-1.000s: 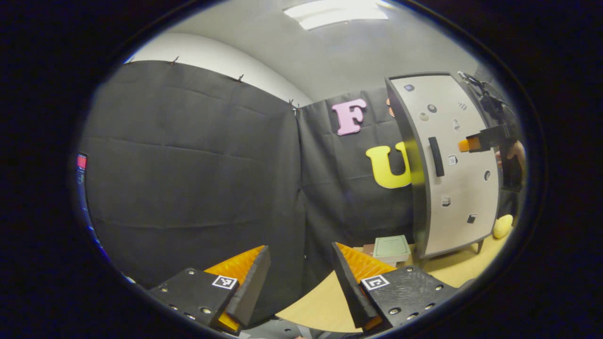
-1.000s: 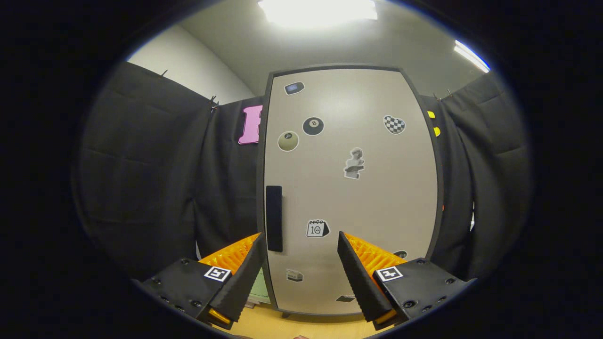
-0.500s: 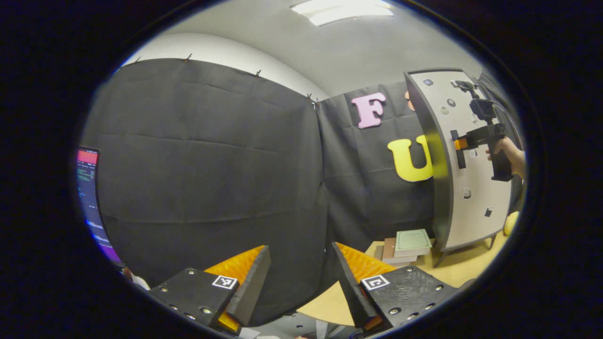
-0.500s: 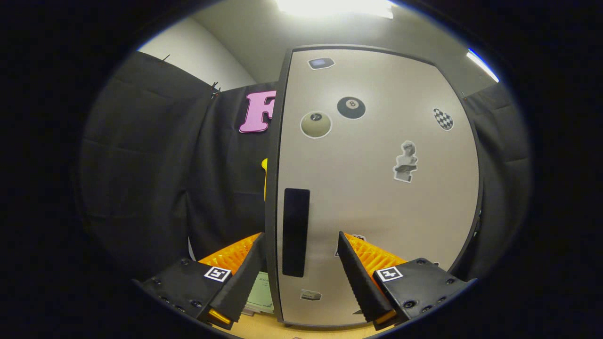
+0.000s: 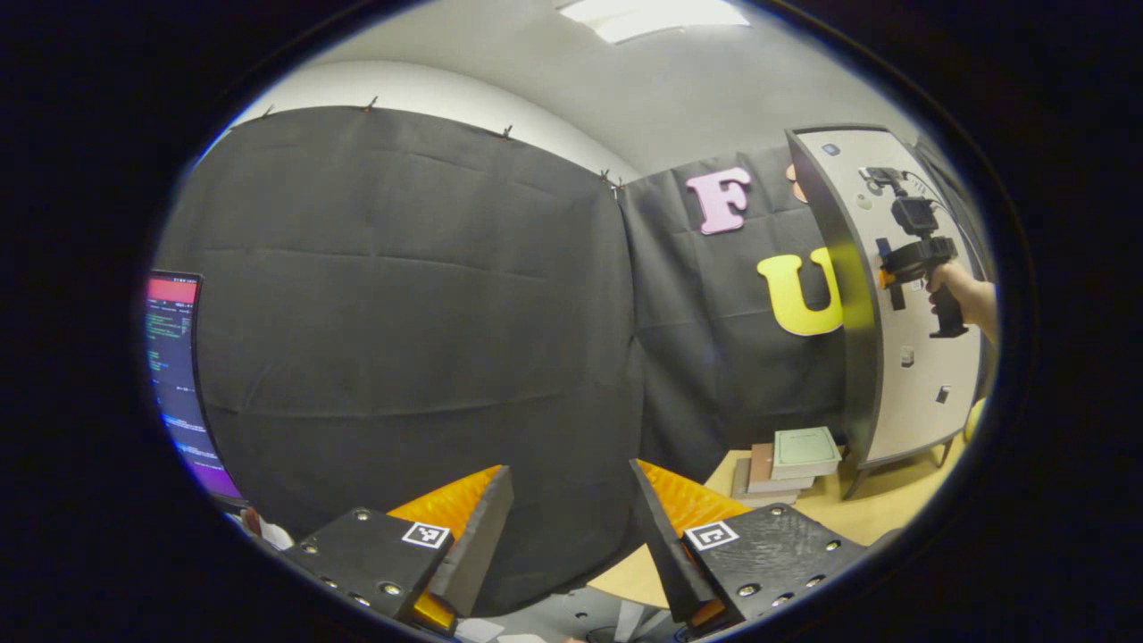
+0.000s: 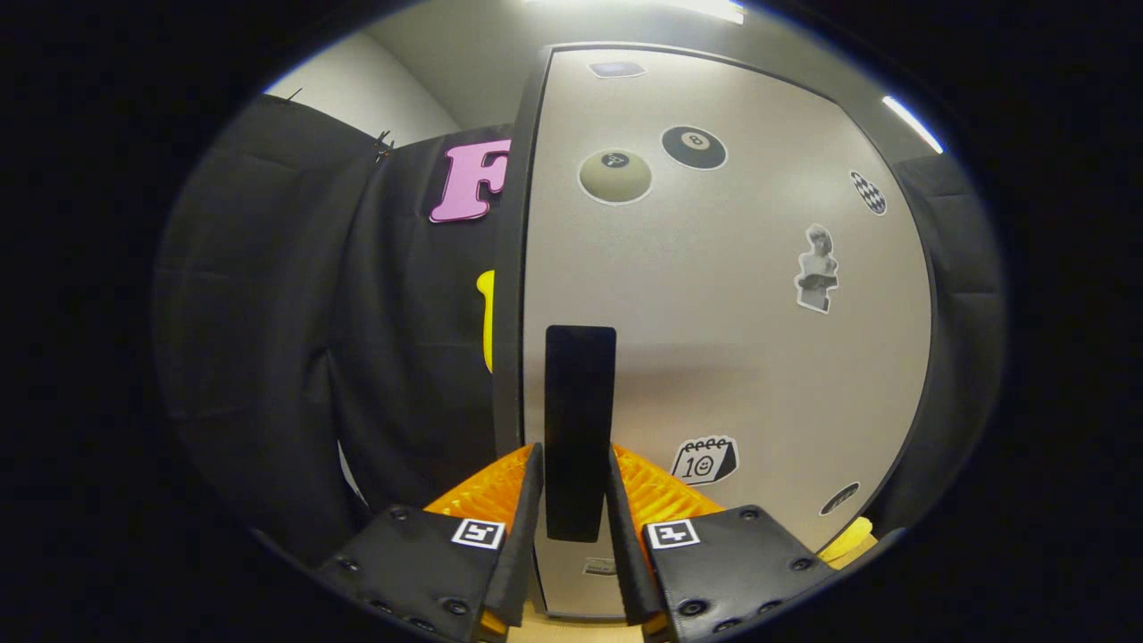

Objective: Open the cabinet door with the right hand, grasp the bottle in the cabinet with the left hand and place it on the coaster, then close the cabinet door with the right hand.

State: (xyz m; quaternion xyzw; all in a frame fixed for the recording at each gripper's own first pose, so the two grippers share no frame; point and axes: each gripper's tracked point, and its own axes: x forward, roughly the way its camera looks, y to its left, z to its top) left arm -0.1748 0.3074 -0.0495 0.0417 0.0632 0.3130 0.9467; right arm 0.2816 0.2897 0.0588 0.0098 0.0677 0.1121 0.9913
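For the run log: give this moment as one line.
phase: opening | right gripper: shut on door handle | cabinet door: closed | left gripper: open, idle

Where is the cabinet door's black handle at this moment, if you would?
In the right gripper view, the handle stands upright at the door's left edge, between the right gripper's fingers.

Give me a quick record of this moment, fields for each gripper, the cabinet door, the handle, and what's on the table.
right gripper: closed on the handle, a finger on each side
left gripper: open, holding nothing, facing the booth wall
cabinet: door shut
handle: dark vertical bar near the door's left edge
table: stack of books beside the cabinet
task stage: door not yet opened
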